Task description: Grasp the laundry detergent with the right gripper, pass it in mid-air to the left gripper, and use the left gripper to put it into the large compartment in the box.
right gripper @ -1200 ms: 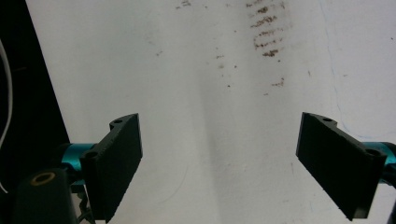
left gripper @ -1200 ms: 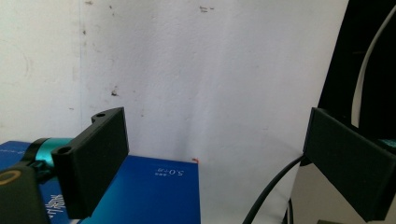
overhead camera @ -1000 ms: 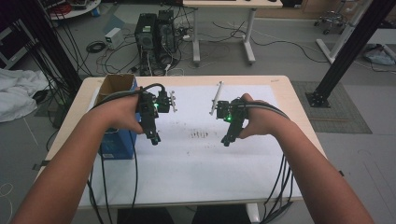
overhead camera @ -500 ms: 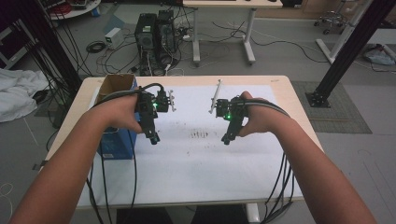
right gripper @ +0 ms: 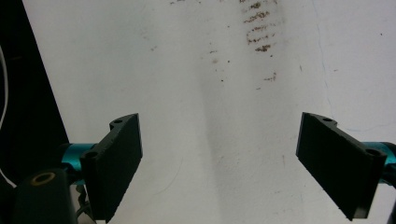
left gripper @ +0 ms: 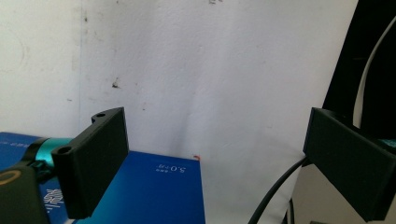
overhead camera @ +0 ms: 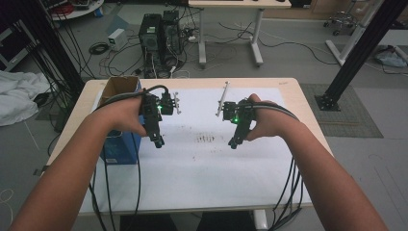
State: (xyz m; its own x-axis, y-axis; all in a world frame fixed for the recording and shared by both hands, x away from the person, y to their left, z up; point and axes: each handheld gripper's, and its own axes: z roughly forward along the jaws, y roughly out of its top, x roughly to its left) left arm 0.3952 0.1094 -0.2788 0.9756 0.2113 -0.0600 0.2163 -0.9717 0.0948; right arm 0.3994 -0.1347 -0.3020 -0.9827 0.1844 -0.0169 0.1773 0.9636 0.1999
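We see the left hand-held gripper (overhead camera: pixel 159 142) held above the white sheet (overhead camera: pixel 202 168) that covers most of the counter (overhead camera: pixel 293 96), toward its left side. In the left gripper view its two black jaws stand wide apart with nothing between them, so it is released. Below those jaws lies the blue box (left gripper: pixel 159 191), flat side up with small white print on it; in the high view that box (overhead camera: pixel 118 147) sits at the counter's left edge, just beside the left forearm, with an open cardboard box (overhead camera: pixel 120 86) behind it.

The right hand-held gripper (overhead camera: pixel 234 142) hangs over the sheet right of centre, well apart from the left one. In the right gripper view its jaws are likewise spread wide and empty, pointing down at bare white paper.

Between the two, a patch of small dark marks (overhead camera: pixel 206 139) stains the sheet; the right gripper view shows the same marks (right gripper: pixel 259 32) as short brown streaks. Black cables (overhead camera: pixel 288 192) trail from both grippers off the near edge.
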